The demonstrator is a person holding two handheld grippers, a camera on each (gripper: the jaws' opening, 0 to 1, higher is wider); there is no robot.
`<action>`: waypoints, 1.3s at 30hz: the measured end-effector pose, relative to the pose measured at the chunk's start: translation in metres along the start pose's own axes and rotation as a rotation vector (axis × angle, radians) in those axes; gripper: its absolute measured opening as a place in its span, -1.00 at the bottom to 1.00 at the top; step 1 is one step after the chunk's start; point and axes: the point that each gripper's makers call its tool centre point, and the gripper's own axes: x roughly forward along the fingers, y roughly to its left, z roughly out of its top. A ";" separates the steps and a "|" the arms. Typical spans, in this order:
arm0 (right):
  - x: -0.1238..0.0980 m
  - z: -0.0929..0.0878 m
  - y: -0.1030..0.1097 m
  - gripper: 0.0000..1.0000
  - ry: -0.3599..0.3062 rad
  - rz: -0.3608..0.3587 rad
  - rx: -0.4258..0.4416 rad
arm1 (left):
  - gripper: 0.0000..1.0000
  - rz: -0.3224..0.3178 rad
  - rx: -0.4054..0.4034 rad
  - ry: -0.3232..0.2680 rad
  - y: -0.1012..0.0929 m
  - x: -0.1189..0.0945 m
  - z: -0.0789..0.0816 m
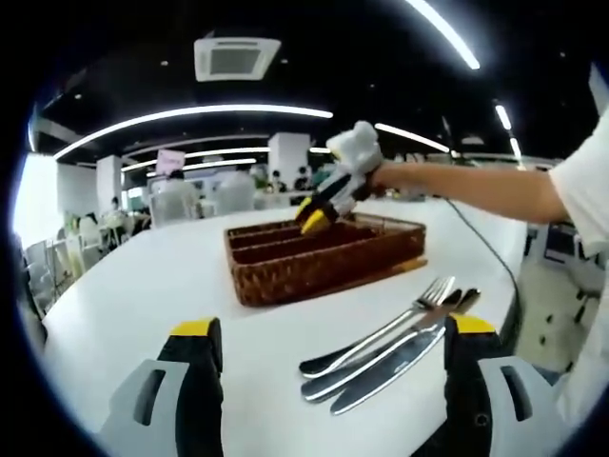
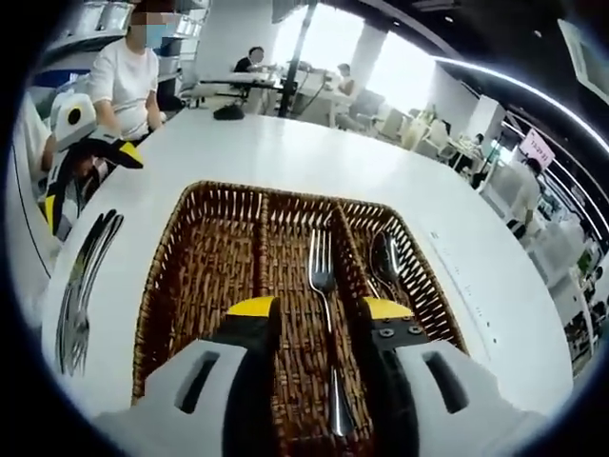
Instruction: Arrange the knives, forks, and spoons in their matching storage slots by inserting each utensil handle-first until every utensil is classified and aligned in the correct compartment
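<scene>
A brown wicker tray (image 1: 314, 276) with three long compartments stands on the white table. In the right gripper view a fork (image 2: 324, 286) lies in the tray's (image 2: 157, 305) middle compartment, tines pointing away. A spoon (image 2: 385, 259) lies in the right compartment, and the left one holds nothing. My right gripper (image 2: 321, 307) hangs open just above the fork, a jaw on either side, not touching it. From the left gripper view it (image 1: 315, 219) hovers over the tray. My left gripper (image 1: 333, 327) is open, low over a loose fork and knives (image 1: 381, 350) on the table.
The loose cutlery (image 2: 81, 286) lies left of the tray, with my left gripper (image 2: 88, 181) beyond it. A dark cable (image 1: 485, 252) runs over the table's right edge. A person (image 2: 124, 76) stands past the far end. Chairs and tables stand behind.
</scene>
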 end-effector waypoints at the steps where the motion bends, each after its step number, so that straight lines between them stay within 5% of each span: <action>1: -0.001 0.000 0.001 -0.17 -0.002 -0.002 0.002 | 0.97 0.000 -0.001 -0.001 0.000 0.000 0.000; 9: -0.007 0.002 0.002 0.37 -0.031 -0.033 0.032 | 0.97 0.000 -0.004 -0.006 -0.003 -0.002 0.002; 23: -0.024 -0.003 0.021 0.55 -0.056 -0.042 0.027 | 0.98 -0.009 0.004 -0.021 -0.011 -0.004 0.010; 39: -0.050 0.016 0.046 0.75 -0.155 -0.058 0.031 | 0.99 -0.022 0.008 -0.024 -0.019 -0.006 0.014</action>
